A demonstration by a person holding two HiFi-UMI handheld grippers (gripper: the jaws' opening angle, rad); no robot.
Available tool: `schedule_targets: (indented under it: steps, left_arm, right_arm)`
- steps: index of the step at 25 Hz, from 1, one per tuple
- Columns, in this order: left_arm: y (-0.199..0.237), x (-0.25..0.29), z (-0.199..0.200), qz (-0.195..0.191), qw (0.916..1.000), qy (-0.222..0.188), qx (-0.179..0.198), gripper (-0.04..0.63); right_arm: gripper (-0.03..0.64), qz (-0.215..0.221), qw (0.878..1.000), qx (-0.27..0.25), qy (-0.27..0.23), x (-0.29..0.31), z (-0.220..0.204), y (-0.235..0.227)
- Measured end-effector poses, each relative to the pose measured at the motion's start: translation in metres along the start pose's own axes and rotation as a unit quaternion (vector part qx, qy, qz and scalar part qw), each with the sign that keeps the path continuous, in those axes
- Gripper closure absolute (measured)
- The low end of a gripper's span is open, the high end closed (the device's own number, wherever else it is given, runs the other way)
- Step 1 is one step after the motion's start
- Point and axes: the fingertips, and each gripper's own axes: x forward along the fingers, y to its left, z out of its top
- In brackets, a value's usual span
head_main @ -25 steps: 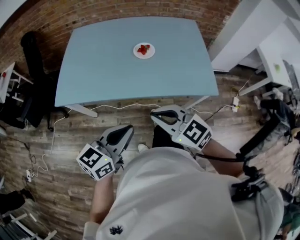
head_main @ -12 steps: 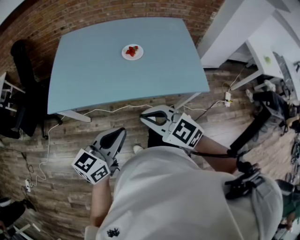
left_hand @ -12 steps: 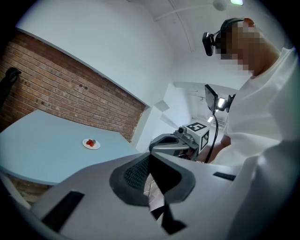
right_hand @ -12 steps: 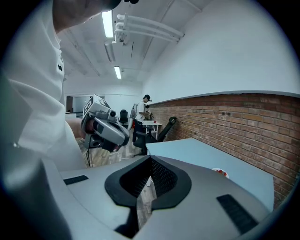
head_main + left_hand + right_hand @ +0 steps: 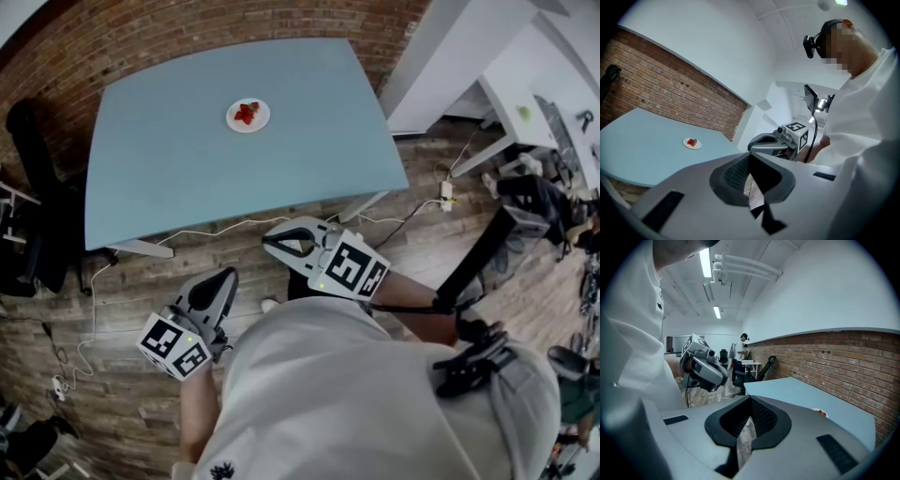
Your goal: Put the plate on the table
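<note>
- The left gripper is clenched on nothing, its two jaws pressed together with only floorboards showing past them.
- The right gripper is likewise closed and empty, its jaws meeting at the tips.
- Both tools, each bearing a marker cube, hang at the waist of a person in a white shirt. They are above the wooden floor, just short of the near edge of the pale blue table.
- The white plate, carrying something red, sits on that table towards its far side, well apart from both grippers.
- A brick wall runs behind the table, and a white cable trails across the floor below it.
</note>
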Motion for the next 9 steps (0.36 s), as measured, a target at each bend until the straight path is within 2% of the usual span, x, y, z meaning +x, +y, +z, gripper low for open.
schedule_targets:
  steps: [9]
  left_arm:
    - [0.035, 0.043, 0.009, -0.005, 0.9996, 0.026, -0.004, 0.595]
  right_arm:
    - [0.609, -0.013, 1.0, 0.019, 0.009, 0.01, -0.015, -0.055]
